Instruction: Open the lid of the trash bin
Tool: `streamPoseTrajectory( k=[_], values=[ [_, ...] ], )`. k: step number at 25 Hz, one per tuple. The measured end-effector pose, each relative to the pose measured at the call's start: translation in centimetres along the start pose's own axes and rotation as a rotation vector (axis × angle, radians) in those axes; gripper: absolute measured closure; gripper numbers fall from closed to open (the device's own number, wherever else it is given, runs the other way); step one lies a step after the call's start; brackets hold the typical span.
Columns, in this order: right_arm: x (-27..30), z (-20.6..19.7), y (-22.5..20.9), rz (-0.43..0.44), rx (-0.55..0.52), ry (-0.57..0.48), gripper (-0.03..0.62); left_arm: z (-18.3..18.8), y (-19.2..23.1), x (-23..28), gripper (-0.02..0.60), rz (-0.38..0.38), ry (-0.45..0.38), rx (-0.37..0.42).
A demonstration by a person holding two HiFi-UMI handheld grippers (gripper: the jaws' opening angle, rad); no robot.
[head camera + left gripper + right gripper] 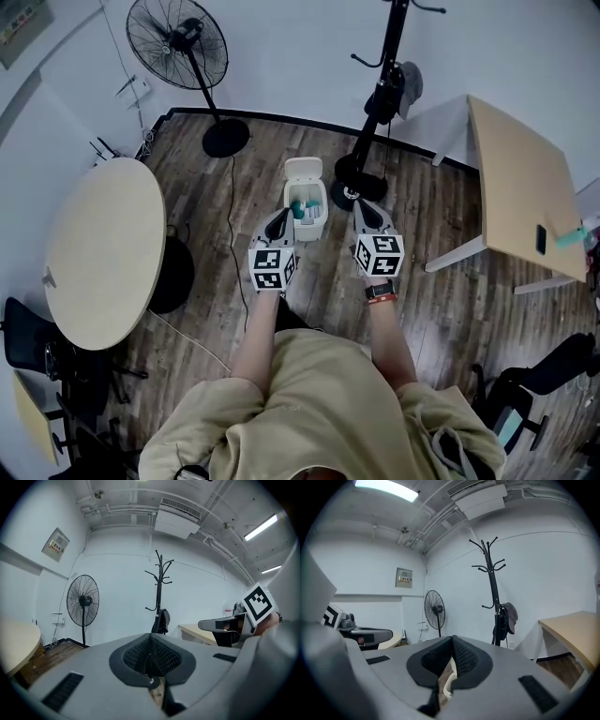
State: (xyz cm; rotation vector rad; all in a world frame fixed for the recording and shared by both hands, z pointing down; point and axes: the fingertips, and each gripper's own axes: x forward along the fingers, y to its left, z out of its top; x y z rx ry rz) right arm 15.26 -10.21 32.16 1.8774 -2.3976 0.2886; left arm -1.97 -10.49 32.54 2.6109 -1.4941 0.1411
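White trash bin [317, 223] sits on the wood floor [450, 309] just ahead, lid [303, 171] standing open, right between my two claws. My left claw [279, 219] is clenched on nothing. My right claw [365, 210] is pinched together too, and empty.

The person is wearing a loose beige short-sleeved shirt [309, 403], and a dark watch [380, 292] with an orange-red band is sitting on the right wrist. The left gripper [279, 217] and the right gripper [364, 208] are both showing smooth grey shells tapering to a point. The left cube [272, 267] and the right cube [379, 254] are white, and both are bearing black square markers. Black net-textured pads [164, 656] are lining the jaws. A small silver screw [150, 681] is showing just below the pads on the left gripper.
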Motion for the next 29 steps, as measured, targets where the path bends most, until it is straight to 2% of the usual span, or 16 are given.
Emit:
streamPoseTrajectory(
  k=[7, 16, 22, 29],
  values=[
    [-2.7, 0.4, 1.8, 0.013, -0.015, -0.037, 0.582, 1.6, 0.0, -2.1, 0.557, 0.024, -0.033, 0.015],
    [-3.0, -0.8, 2.8, -0.004, -0.013, -0.018, 0.582, 1.5, -0.1, -2.6, 0.557, -0.002, -0.052, 0.002],
    [-1.4, -1.7, 3.0, -0.007, 0.007, 0.001, 0.582, 0.8, 1.1, -1.4, 0.557, -0.026, -0.034, -0.007],
    [4.2, -2.2, 3.8, 0.02, 0.006, 0.017, 0.582, -0.5, 5.5, 3.0, 0.557, -0.023, 0.003, -0.02]
  ],
)
